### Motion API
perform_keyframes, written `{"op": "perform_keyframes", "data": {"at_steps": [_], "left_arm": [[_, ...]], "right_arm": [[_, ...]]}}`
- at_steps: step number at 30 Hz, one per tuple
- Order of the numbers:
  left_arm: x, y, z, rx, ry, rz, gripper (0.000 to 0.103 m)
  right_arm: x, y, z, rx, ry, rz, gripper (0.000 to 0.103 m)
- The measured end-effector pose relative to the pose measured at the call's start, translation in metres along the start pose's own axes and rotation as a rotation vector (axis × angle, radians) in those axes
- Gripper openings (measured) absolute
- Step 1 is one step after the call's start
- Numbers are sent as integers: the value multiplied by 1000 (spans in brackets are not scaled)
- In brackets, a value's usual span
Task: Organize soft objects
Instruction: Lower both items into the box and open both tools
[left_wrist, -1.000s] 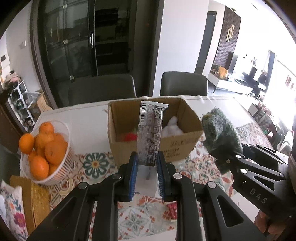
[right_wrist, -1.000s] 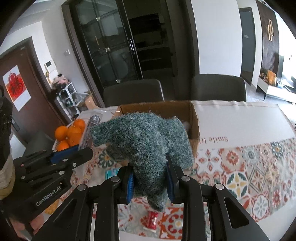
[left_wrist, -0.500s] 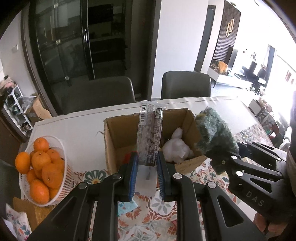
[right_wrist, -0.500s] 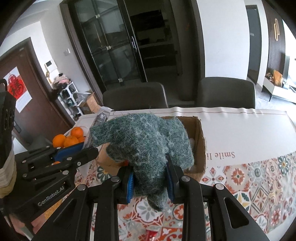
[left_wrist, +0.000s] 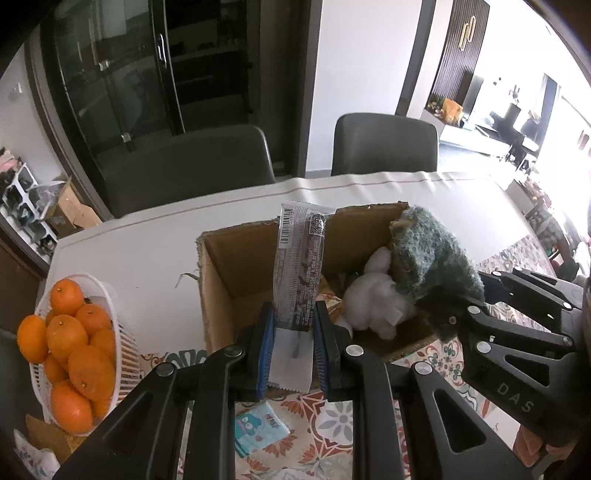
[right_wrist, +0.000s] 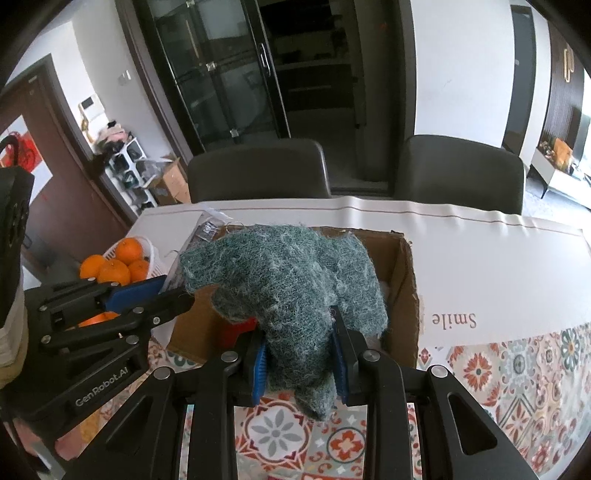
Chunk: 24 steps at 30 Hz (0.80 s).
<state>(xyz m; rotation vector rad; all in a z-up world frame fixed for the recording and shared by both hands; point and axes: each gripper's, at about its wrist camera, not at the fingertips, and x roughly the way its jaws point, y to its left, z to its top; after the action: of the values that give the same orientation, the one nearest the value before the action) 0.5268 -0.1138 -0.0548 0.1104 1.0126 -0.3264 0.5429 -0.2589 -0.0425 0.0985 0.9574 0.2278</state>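
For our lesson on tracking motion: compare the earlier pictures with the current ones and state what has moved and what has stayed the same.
Both grippers advanced toward the cardboard box: the left gripper now holds the sachet over the box's near edge, and the right gripper has brought the green scouring pad over the opening. Nothing was released. Both grips, the white plush inside and the basket of oranges are unchanged.

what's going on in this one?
A person with two handheld grippers is packing things into a cardboard box on the table. The left gripper pinches a long wrapped packet upright at the box's near edge. The right gripper clamps a green scouring pad over the opening. A white plush toy already lies inside.
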Motion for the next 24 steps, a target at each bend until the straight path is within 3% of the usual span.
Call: {"op": "perform_keyframes", "data": {"at_steps": [5,9,13,19,24], "left_arm": [[13,1,4,15,32,4,26],[8,2,5,19,9,30,49],[-2,4,2,17,-15,75,50],[-26,11,-13,0,-42,135,59],[-45,18,-31,-48,-55,140,61]], "right_arm": [[15,-2,3,0,41,16,38],[20,-4,3,10,61,12,52],[17,-4,4,17,49,7,63],[-6,-1,-3,41,17,-86,65],[-31,15,-17,50,-17,-143,65]]}}
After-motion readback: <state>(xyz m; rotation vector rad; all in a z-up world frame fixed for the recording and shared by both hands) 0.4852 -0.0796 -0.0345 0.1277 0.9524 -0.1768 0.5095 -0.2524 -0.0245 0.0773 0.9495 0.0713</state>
